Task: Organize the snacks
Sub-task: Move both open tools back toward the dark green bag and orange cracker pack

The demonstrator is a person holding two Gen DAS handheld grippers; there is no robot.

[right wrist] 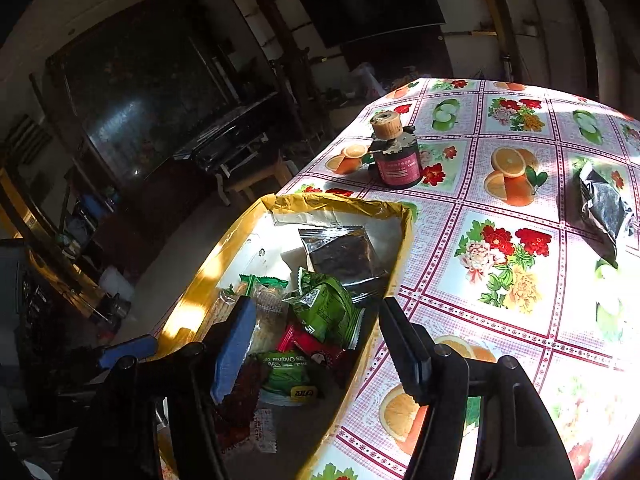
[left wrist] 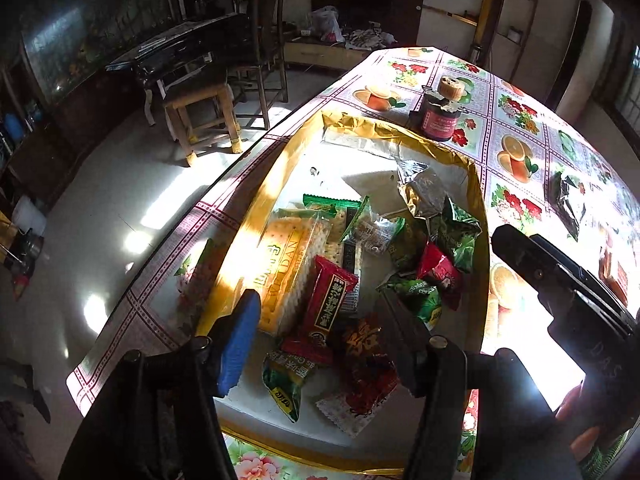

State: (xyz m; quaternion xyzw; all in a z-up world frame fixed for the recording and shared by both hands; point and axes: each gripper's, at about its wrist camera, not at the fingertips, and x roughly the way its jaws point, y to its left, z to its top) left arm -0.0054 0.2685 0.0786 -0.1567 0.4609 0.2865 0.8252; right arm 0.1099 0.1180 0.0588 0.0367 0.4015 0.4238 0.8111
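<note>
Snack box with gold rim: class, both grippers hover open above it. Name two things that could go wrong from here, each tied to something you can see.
1. The snack box sits close to the table edge on the floor side; a push from the left gripper could nudge it off.
2. The packets are heaped and overlapping, like the red wrapper on the cracker pack, so the right gripper may snag or drag a neighbour.

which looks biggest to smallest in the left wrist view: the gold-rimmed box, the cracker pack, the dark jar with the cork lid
1. gold-rimmed box
2. cracker pack
3. dark jar with the cork lid
The jar stands farther from the camera, so its true size against the pack is unsure.
</note>
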